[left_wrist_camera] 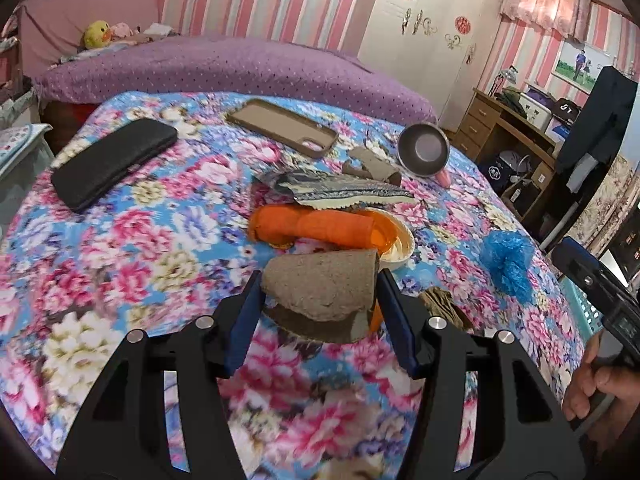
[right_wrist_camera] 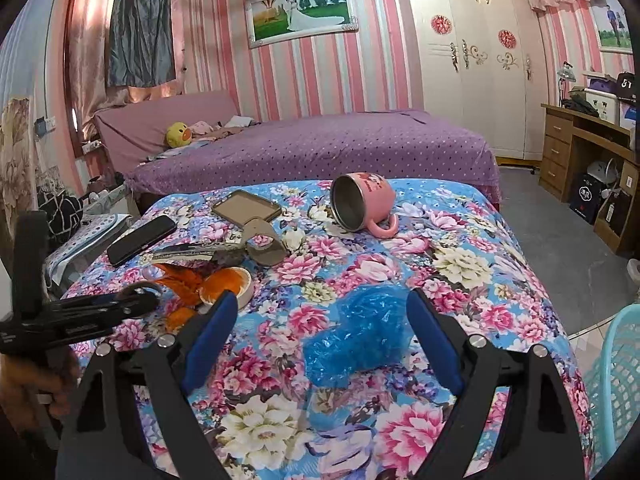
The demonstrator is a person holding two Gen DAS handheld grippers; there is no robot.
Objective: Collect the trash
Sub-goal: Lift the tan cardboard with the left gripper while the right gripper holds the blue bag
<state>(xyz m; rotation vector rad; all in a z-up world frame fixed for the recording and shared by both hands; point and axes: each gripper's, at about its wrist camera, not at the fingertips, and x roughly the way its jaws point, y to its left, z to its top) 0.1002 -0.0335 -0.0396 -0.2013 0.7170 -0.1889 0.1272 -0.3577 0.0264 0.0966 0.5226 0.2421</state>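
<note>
My left gripper (left_wrist_camera: 318, 280) is shut on a torn brown cardboard piece (left_wrist_camera: 320, 288), held just above the floral cloth. Behind it lie an orange wrapper (left_wrist_camera: 316, 230) across a white lid (left_wrist_camera: 396, 248), a patterned wrapper (left_wrist_camera: 340, 190) and a cardboard tube piece (left_wrist_camera: 372, 168). A crumpled blue plastic bag (left_wrist_camera: 508, 260) lies to the right. In the right wrist view my right gripper (right_wrist_camera: 320, 312) is open, its fingers either side of the blue bag (right_wrist_camera: 360, 336), not touching it. The left gripper (right_wrist_camera: 100, 308) shows at the left there.
A black phone (left_wrist_camera: 112, 160), a brown phone case (left_wrist_camera: 284, 126) and a tipped pink mug (right_wrist_camera: 360, 204) lie on the floral table (right_wrist_camera: 460, 280). A teal basket (right_wrist_camera: 616, 384) stands at the table's right. A purple bed (right_wrist_camera: 320, 148) is behind, a wooden desk (right_wrist_camera: 580, 148) at the right.
</note>
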